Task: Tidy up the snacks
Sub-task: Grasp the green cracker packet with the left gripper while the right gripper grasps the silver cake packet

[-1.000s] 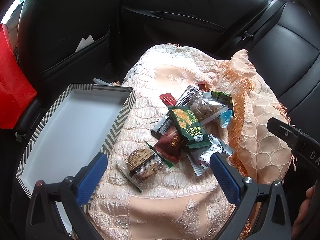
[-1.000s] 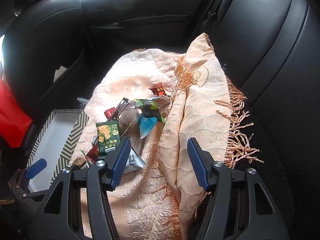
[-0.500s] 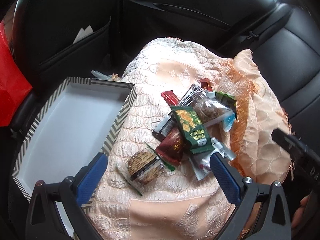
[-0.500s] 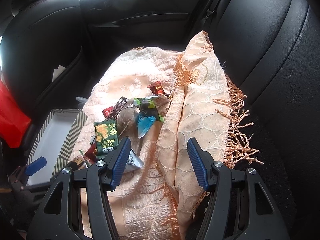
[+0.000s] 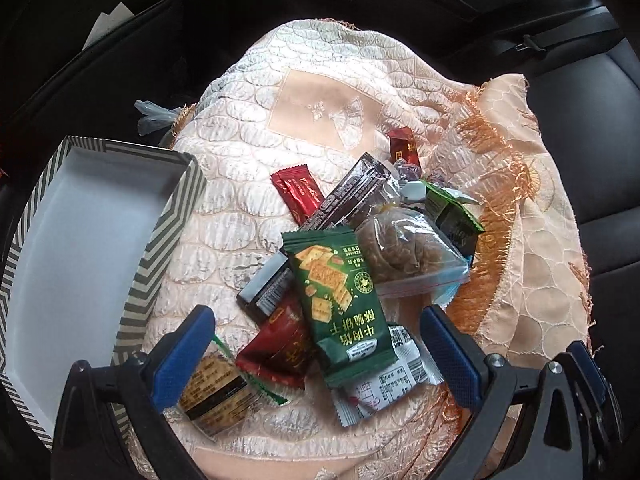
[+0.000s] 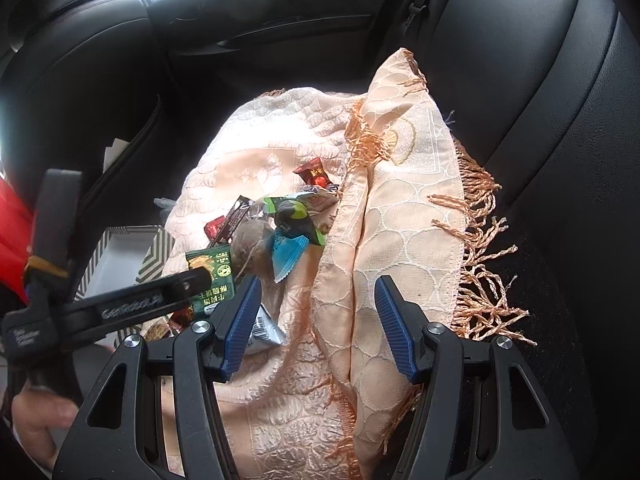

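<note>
Two red sachets are seen beyond the spread left gripper, one striped box to its left; the right gripper is held spread, empty.

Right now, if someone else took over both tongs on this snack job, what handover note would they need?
Left tongs: open, empty, low over the near end of the snack pile, straddling the green cracker packet and dark red packet.
Right tongs: open, empty, over the folded edge of the peach cloth.
Snacks: all loose in one heap on the cloth, including the clear bag of brown snacks.
Striped box: left of the pile, nothing visible in it.
Done: nothing boxed yet.
Left: probably move every packet into the box.
</note>
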A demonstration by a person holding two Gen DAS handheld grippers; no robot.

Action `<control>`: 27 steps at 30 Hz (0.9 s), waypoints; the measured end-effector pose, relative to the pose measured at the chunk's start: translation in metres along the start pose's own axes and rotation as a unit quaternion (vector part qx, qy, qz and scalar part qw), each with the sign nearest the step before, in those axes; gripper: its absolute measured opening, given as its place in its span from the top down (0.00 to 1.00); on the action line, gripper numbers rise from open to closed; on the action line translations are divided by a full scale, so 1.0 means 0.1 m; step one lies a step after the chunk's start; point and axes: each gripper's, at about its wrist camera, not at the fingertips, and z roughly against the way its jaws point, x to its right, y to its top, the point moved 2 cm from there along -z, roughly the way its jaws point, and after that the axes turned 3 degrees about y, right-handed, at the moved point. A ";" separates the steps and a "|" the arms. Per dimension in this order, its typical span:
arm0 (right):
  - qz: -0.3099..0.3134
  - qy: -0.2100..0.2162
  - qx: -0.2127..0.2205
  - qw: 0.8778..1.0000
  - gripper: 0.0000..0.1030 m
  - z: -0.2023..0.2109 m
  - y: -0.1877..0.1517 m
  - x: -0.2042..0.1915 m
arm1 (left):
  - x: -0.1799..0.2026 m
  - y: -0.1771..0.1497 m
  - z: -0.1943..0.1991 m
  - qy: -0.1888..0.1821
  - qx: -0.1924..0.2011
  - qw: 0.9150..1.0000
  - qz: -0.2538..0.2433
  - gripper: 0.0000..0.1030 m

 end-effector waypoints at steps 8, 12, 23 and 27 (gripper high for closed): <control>0.011 0.017 -0.017 1.000 0.43 -0.07 -0.02 -0.03 | 0.11 0.09 -0.22 0.014 -0.030 0.999 -0.033 0.24; 0.037 0.048 -0.045 0.997 0.43 -0.15 -0.08 -0.15 | 0.11 0.09 -0.29 0.008 -0.041 0.998 -0.048 0.45; 0.049 0.109 -0.154 0.981 0.43 -0.54 -0.38 -0.38 | -0.09 0.07 -0.19 -0.008 -0.025 0.999 -0.046 0.76; 0.049 0.096 -0.159 0.981 0.43 -0.60 -0.40 -0.43 | -0.18 0.08 -0.15 -0.016 -0.024 0.999 -0.041 0.80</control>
